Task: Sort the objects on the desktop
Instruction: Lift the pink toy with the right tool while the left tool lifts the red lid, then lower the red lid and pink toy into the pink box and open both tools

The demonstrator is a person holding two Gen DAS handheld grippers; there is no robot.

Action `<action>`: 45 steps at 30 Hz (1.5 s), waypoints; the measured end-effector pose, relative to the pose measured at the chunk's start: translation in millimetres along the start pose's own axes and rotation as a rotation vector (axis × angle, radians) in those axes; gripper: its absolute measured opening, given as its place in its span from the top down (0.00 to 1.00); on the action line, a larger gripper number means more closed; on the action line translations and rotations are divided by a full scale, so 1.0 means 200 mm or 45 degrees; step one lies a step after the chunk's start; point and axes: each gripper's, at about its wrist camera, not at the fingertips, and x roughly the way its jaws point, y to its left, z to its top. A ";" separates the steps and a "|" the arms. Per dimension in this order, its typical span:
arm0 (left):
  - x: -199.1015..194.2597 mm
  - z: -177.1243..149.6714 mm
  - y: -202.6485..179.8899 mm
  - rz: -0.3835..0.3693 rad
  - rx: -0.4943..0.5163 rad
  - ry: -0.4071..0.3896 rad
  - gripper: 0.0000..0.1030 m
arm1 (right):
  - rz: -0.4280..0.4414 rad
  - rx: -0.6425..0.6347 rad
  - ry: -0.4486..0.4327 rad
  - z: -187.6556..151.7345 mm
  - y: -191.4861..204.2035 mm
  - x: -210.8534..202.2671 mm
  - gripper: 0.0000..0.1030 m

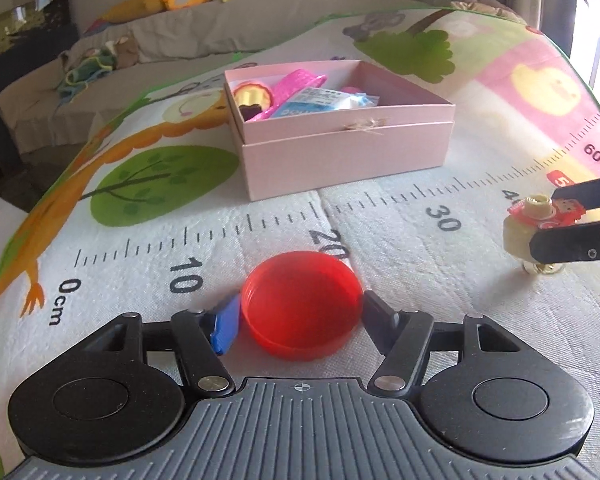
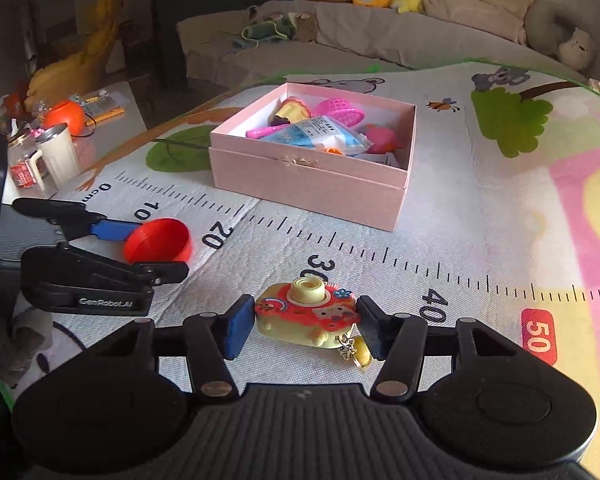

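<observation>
The left tongs (image 1: 300, 316) clamp a red plastic lid (image 1: 301, 304) while the right tongs (image 2: 305, 326) grip a toy camera keychain (image 2: 306, 314) before the pink box (image 2: 312, 178).

The lid (image 1: 300, 306) is bright red. The toy camera (image 2: 306, 316) is pale yellow with a red top and little cartoon faces. The box (image 1: 340, 144) is soft pink. The mat (image 1: 420, 232) is white with green trees and black ruler numbers.
</observation>
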 end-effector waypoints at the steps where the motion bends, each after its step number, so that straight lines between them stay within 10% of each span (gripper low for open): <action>1: -0.04 0.00 -0.02 -0.015 0.027 -0.021 0.33 | 0.005 0.004 -0.011 0.00 0.00 -0.04 0.46; 15: -0.35 0.50 -0.04 -0.114 0.139 -0.432 0.33 | -0.126 0.010 -0.346 0.23 -0.03 -0.55 0.46; 25: 0.06 0.93 -0.06 -0.218 0.036 -0.369 0.29 | -0.185 0.046 -0.502 0.56 -0.15 -0.66 0.46; 28: 0.15 0.92 -0.04 -0.216 -0.005 -0.347 0.09 | -0.211 0.055 -0.543 0.67 -0.20 -0.65 0.46; 45: 0.14 0.56 0.31 -0.103 -0.089 -0.253 0.02 | -0.219 0.206 -0.392 1.20 -0.35 0.11 0.46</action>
